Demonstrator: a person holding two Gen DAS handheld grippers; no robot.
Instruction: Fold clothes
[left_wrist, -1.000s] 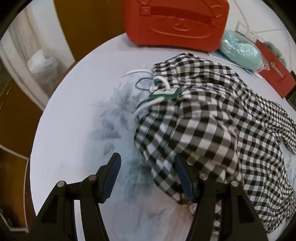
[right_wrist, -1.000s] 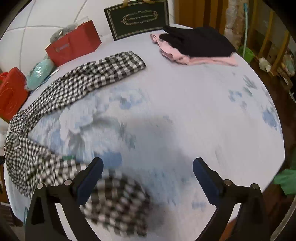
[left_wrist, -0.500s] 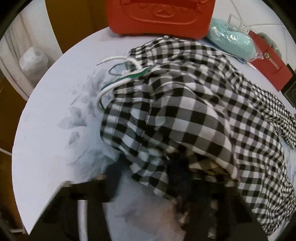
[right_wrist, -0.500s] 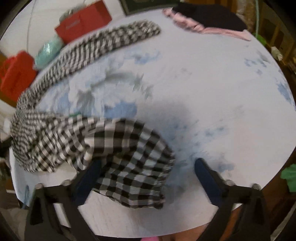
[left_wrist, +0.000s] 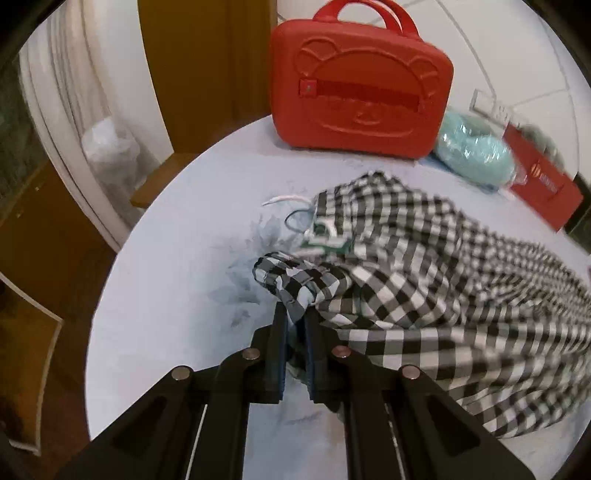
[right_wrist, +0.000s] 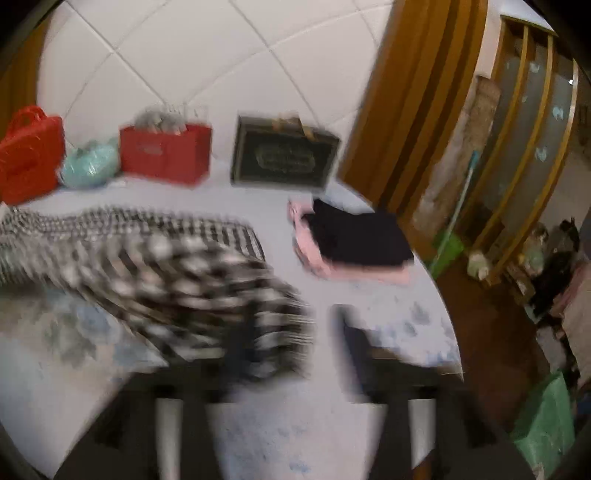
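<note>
A bunched edge of the black-and-white checked garment (left_wrist: 424, 280), sprawled across the round table (left_wrist: 177, 266), is pinched between the closed jaws of the left gripper (left_wrist: 295, 325). The right gripper (right_wrist: 291, 332) is blurred; whether it holds cloth cannot be told. The fabric is best drawn taut and level before any fold is laid. A teal bundle (right_wrist: 88, 166) is seen beside the red gift bag (right_wrist: 162, 153), which is stuffed with grey tissue.
</note>
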